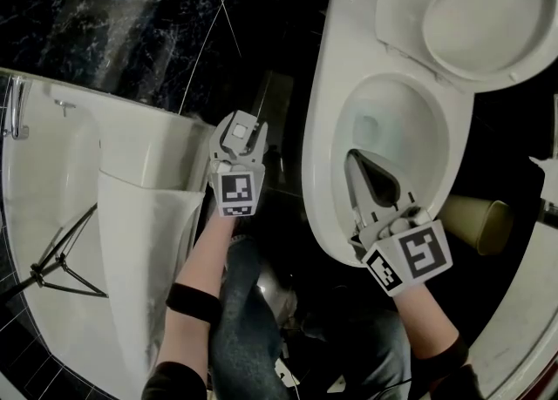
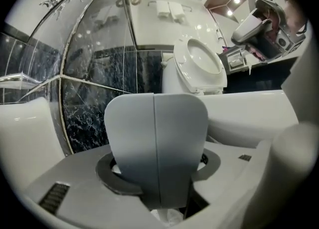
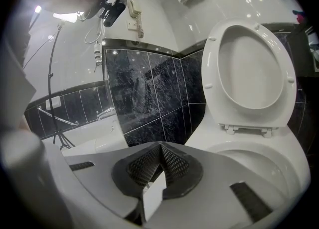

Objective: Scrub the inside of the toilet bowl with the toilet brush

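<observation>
Now | R tool (image 1: 352, 161) closed, empty, over toilet bowl (image 1: 321, 128) | L tool (image 1: 238, 128) closed, beside bowl

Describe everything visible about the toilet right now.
The toilet is glossy white, ceramic-looking, with an oval bowl open and its seat raised upright at the back. A little water lies at the bottom; no brush is inside. It stands against a dark tiled wall. The right gripper, jaws together and empty, hangs over the front rim; contact cannot be told.

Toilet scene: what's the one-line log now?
left gripper: shut, empty | right gripper: shut, empty, above toilet bowl | toilet brush: not seen
</observation>
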The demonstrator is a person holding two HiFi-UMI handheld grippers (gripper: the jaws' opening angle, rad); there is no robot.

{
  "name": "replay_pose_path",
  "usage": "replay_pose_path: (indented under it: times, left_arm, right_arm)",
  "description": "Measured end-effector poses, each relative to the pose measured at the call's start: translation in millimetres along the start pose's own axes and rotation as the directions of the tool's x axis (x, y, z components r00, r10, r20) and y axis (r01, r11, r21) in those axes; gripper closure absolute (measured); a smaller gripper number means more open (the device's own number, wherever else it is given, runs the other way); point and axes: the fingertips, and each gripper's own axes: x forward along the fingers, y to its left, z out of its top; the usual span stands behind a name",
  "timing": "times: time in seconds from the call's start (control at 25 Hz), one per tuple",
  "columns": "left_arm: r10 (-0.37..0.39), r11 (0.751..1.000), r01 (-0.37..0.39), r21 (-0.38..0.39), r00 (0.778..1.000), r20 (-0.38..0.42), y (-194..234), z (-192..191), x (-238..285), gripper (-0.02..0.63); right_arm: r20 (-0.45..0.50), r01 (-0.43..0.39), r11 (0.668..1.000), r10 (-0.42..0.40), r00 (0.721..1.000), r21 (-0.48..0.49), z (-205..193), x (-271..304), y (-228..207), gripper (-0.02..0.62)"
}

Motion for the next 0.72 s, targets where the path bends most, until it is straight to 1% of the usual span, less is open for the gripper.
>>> replay_pose_path:
  times: [0.12,0.24,0.28,0.4,0.56,0.72]
  left_arm:
    - [-0.005,1.000,0.005,0.023,1.000,-0.002,1,3,0,0.359]
    - [-0.005,0.999,0.005,0.033,1.000,0.004,3,10,-1,0.359]
    - [0.000,1.000,-0.001,0.025,1.000,0.006,5,13,-1,0.359]
    - [0.033,0.999,-0.033,-0.038,0.999,0.000,11,24,-4,0.359]
    - [0.014,1.000,-0.014,0.004,1.000,-0.005,13,41,-14,0.359]
    - [0.023,1.000,-0.022,0.008,0.999,-0.023,15,75,-30,0.359]
  right_arm:
    - [0.006,0.005,1.000,-0.005,1.000,-0.006,0,0,-3,0.592]
    - [-0.006,-0.007,1.000,0.007,1.000,0.030,-1,-1,1,0.592]
    - [-0.008,-0.009,0.999,0.009,1.000,0.038,-1,-2,1,0.592]
    - [0.005,0.007,1.000,-0.007,1.000,0.016,2,-6,-5,0.592]
    - [-0.004,0.012,0.999,-0.011,1.000,0.043,10,-16,-2,0.592]
    - [0.003,0.024,0.998,-0.024,1.000,0.058,32,-32,-1,0.592]
